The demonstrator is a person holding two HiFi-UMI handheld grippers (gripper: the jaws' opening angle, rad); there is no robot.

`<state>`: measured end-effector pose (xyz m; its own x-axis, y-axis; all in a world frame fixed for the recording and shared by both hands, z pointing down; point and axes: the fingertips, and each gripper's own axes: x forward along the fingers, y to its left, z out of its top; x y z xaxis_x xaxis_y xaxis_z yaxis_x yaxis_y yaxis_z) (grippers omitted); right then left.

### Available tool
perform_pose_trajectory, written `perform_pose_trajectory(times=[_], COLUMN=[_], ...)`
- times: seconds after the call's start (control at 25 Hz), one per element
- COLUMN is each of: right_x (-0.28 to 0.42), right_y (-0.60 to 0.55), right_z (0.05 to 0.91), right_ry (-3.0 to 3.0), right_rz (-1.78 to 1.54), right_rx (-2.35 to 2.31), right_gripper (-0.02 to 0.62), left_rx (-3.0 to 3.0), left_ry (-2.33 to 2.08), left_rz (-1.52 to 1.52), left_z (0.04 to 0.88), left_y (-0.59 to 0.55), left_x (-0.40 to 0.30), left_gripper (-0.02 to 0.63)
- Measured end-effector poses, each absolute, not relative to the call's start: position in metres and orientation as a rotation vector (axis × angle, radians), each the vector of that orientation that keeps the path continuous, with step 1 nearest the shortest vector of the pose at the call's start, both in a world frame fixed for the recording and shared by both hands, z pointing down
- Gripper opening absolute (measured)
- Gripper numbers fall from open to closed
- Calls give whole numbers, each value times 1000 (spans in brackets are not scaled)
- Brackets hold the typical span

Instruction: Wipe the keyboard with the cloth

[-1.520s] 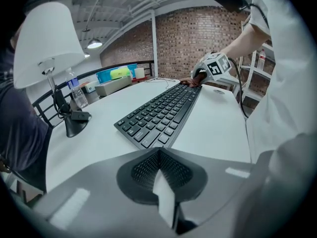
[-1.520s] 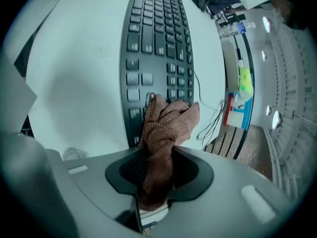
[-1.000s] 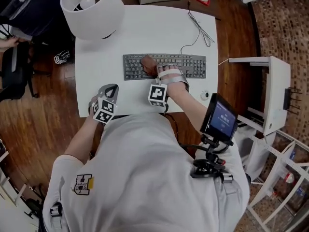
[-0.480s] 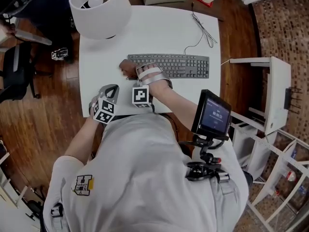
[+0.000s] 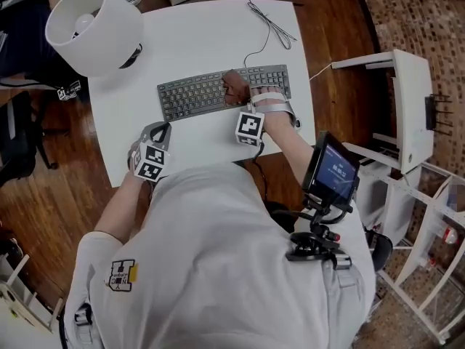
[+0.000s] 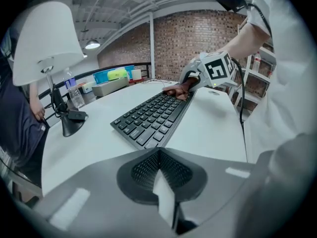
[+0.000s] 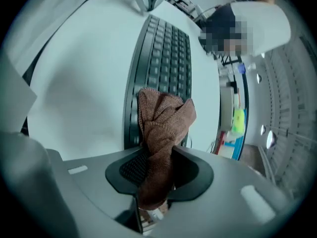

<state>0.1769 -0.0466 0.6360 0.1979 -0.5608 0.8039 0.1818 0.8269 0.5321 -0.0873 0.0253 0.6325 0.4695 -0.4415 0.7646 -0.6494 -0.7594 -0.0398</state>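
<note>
**A:** Where does the wipe stand?

**B:** In the wiping stroke itself, I'd say. The right gripper [image 7: 157,180] has its jaws clamped on the brown cloth [image 7: 166,118]. The cloth's free bunch presses on the keys of the black keyboard [image 5: 192,98], a little right of the middle of the key field.

**A:** And the other tool?

**B:** The left gripper [image 6: 161,172] has its jaws together with nothing between them. It hangs over the near left part of the white table [image 5: 196,38], apart from the keyboard and not steadying it.

**A:** So what comes next?

**B:** Probably a pass along the rows. Judging from where the cloth sits, either end of the key field could be due. That calls for light downward pressure, a firm grip on the cloth and a level sweep. Nothing pins the keyboard, so a hard push could slide it.

**A:** Any containers about?

**B:** A few, all well away from the work. A clear bottle [image 6: 75,94] stands near the lamp [image 5: 94,24]; I can't tell how full it is. At the far edge a yellow-green thing [image 6: 117,74] lies in or just in front of a blue bin [image 6: 101,77], and I can't tell which. A white cup [image 6: 133,74] stands beside it, its contents hidden.
</note>
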Motion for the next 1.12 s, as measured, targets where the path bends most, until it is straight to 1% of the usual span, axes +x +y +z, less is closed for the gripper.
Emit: perform_pose_trajectory(times=[0.12, 0.24, 0.32, 0.44, 0.56, 0.68, 1.12], right_x=[271, 336, 356, 352, 334, 299, 66], right_y=[-50, -42, -37, -31, -29, -27, -7], right_z=[638, 640, 641, 643, 640, 635, 634], right_ry=[-1171, -1081, -1050, -1037, -1032, -1074, -1322], right_rz=[-402, -292, -252, -247, -255, -297, -583], right_rx=[421, 470, 479, 462, 449, 424, 264], right_gripper=[118, 119, 120, 120, 120, 120, 120], left_rx=[2453, 2441, 2431, 2419, 2411, 2412, 2424], left_ry=[-940, -959, -971, -985, -988, -988, -1001], left_rz=[1175, 1173, 1171, 1174, 1173, 1162, 1107], left_z=[632, 635, 636, 636, 634, 634, 634], left_y=[15, 14, 13, 12, 14, 18, 47], left_x=[-77, -81, -83, -86, -89, -94, -134], left_gripper=[0, 0, 0, 0, 0, 0, 0])
